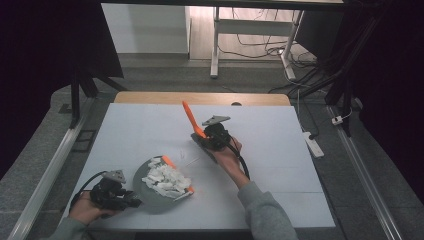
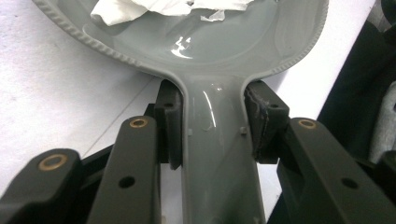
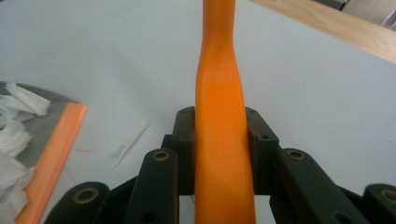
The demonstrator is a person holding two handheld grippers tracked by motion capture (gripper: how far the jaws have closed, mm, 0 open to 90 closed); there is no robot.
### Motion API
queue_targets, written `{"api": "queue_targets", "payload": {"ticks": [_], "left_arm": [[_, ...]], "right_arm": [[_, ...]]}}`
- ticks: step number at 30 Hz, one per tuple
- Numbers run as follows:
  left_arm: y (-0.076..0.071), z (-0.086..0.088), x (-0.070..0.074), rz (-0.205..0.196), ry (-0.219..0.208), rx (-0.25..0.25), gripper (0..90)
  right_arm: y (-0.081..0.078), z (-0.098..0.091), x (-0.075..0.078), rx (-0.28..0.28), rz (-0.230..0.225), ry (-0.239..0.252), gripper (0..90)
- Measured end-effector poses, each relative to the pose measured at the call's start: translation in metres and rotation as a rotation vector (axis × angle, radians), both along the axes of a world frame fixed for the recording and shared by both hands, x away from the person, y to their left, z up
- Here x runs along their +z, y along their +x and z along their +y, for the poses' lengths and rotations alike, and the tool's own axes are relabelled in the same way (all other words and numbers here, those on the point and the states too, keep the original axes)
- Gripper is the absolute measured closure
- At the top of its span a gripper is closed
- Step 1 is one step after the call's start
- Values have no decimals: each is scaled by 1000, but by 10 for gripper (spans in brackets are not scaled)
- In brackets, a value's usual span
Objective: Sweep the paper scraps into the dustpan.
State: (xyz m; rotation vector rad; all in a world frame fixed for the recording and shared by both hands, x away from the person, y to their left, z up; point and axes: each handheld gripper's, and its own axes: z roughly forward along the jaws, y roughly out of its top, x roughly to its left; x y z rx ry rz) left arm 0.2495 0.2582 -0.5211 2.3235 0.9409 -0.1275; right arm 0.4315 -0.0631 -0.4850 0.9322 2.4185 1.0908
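Grey dustpan (image 1: 159,192), near left, already held most paper scraps (image 1: 165,180); left gripper (image 2: 212,126) clamped its handle, right gripper (image 3: 220,135) clamped the orange brush handle (image 3: 219,116); one scrap (image 3: 130,137) remained loose.

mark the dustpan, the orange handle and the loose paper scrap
dustpan (image 2: 219,154), left gripper view, on its grey handle.
orange handle (image 3: 222,140), right gripper view, on its middle.
paper scrap (image 3: 130,139), right gripper view, on its middle.

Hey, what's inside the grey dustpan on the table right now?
The grey dustpan holds a heap of white paper scraps, piled toward its orange front edge. Bare pan shows near the handle. Whatever lies beneath the heap is covered.
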Motion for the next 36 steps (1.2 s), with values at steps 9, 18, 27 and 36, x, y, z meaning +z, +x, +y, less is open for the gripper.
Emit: {"api": "queue_targets", "payload": {"ticks": [9, 18, 27, 36], "left_arm": [[6, 0, -1, 0, -4, 12, 618], [7, -3, -2, 2, -8, 13, 618], [8, -4, -3, 2, -10, 12, 618], [10, -8, -2, 3, -8, 8, 618]], "right_arm": [[14, 25, -7, 27, 19, -45, 703], [3, 34, -7, 67, 15, -64, 703], [-20, 48, -9, 128, 6, -48, 703], [-40, 64, -9, 204, 25, -46, 703]]}}
